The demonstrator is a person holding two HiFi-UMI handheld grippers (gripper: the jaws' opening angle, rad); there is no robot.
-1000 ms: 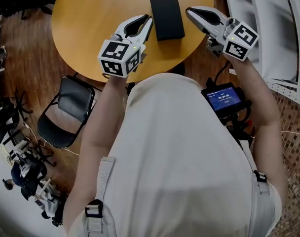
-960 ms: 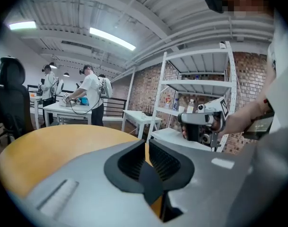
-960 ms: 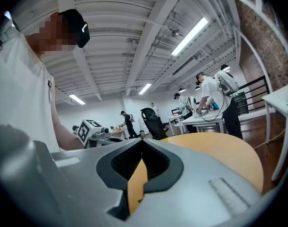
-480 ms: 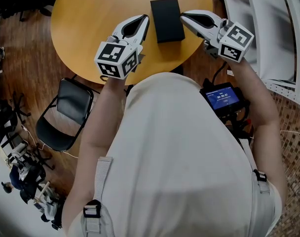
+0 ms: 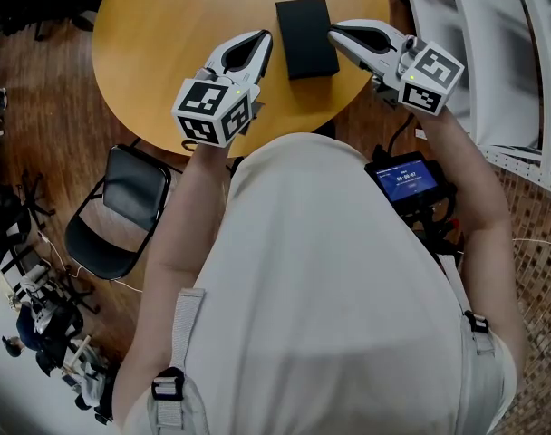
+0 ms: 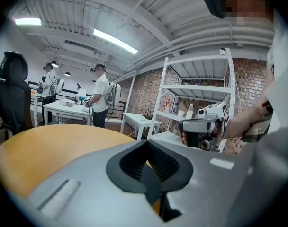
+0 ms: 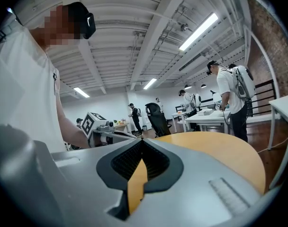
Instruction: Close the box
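A flat black box (image 5: 306,36) lies with its lid down on the round wooden table (image 5: 167,34), near the table's front edge. My left gripper (image 5: 266,36) hovers just left of the box, jaws shut and empty, a small gap from the box's side. My right gripper (image 5: 333,31) is shut and empty too, its tip right at the box's right edge. The left gripper view shows its own closed jaws (image 6: 146,142) and the right gripper (image 6: 203,126) across from it. The right gripper view shows closed jaws (image 7: 141,141) and the left gripper (image 7: 97,126). Neither gripper view shows the box.
A black folding chair (image 5: 121,207) stands on the floor below the table's left front. White shelving (image 5: 493,53) fills the right side. A device with a blue screen (image 5: 408,181) hangs at the person's waist. People and white tables (image 6: 63,109) stand in the background.
My right gripper has moved left, bringing its tip up to the box's right edge. The left gripper shifted slightly left and stays beside the box.
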